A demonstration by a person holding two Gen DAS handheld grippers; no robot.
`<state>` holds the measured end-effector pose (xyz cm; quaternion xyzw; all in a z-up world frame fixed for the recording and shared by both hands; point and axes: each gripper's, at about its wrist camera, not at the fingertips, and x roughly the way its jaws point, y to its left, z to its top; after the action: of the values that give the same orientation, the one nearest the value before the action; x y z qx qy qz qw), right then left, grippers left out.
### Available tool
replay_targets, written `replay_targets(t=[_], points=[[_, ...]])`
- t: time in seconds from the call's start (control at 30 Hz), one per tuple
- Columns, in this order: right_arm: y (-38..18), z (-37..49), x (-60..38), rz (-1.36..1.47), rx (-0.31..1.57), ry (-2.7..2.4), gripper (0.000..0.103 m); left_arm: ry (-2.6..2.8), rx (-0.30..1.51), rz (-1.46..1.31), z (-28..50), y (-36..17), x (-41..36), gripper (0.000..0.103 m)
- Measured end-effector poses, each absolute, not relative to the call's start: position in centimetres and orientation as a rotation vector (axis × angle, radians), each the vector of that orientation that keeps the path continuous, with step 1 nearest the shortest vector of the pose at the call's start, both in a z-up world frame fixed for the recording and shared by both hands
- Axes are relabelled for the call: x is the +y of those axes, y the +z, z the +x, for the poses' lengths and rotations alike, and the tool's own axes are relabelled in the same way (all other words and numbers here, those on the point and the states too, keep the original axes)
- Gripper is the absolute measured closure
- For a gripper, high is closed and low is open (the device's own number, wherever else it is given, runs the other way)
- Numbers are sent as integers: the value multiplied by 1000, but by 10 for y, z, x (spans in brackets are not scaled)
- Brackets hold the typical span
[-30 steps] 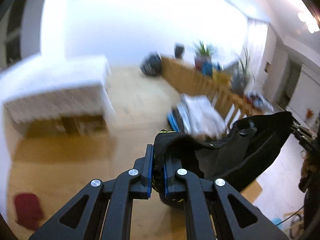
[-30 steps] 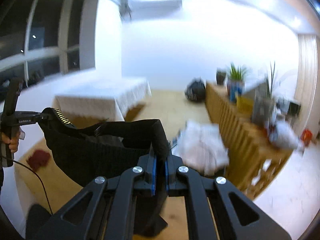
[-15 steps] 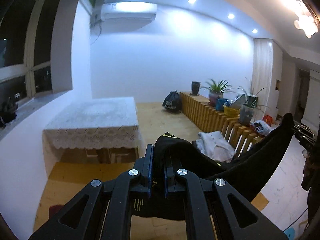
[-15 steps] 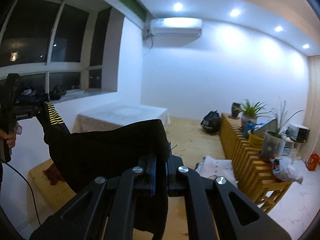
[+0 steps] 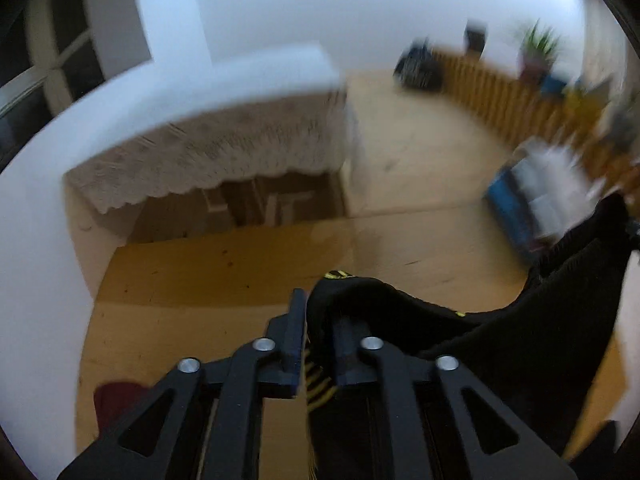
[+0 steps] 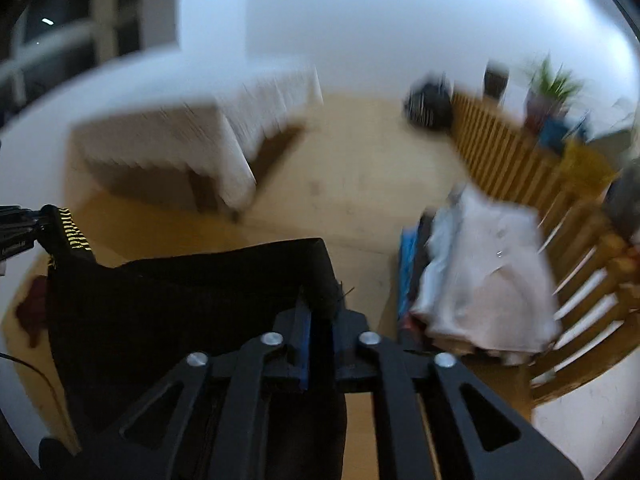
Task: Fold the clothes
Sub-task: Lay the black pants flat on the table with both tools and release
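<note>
A black garment [image 5: 520,352] with a yellow-striped edge hangs stretched between my two grippers, above a wooden floor. One corner sits between the jaws of the left gripper [image 5: 320,308], which are opening; the striped edge dangles in the gap. In the right wrist view the garment [image 6: 180,300] spreads to the left, with its other corner bunched at the tips of the right gripper [image 6: 320,304]. Those jaws are opening too, and a gap shows between the blue pads. The left gripper [image 6: 16,232] shows at the far left edge beside the striped corner.
A table with a white lace cloth [image 5: 224,140] stands ahead on the left. A pile of light clothes [image 6: 480,280] lies on the floor to the right, beside a slatted wooden bench [image 6: 520,148] with plants. A dark red cloth [image 5: 116,400] lies at lower left.
Both views have swung down from the wall and ceiling toward the floor. The fingers of both grippers, pinched on the garment before, now stand apart. The garment hangs lower.
</note>
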<state>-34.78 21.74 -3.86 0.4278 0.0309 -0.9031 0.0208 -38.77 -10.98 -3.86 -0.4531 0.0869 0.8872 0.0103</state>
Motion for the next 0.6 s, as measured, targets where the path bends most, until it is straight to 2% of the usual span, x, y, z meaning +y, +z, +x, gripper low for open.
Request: replay_targets(t=[0.03, 0.1, 0.2, 0.3, 0.37, 0.43, 0.6], points=[[-60, -367, 220, 1425, 65, -2773, 69, 2738, 261, -1518, -411, -64, -110, 79], [-88, -379, 228, 1527, 1, -2729, 69, 2677, 203, -1634, -427, -101, -113, 77], [-109, -356, 238, 1505, -5, -2667, 65, 2591, 170, -1673, -413, -137, -116, 77], [-138, -308, 240, 1536, 11, -2531, 64, 2584, 304, -1608, -361, -149, -120, 77], [-166, -266, 236, 1567, 55, -2450, 64, 2589, 371, -1593, -324, -154, -128, 68], [-189, -233, 226, 1610, 75, -2378, 64, 2592, 378, -1609, -299, -162, -141, 64], [-228, -198, 213, 1672, 94, -2331, 64, 2570, 352, -1625, -277, -171, -155, 66]])
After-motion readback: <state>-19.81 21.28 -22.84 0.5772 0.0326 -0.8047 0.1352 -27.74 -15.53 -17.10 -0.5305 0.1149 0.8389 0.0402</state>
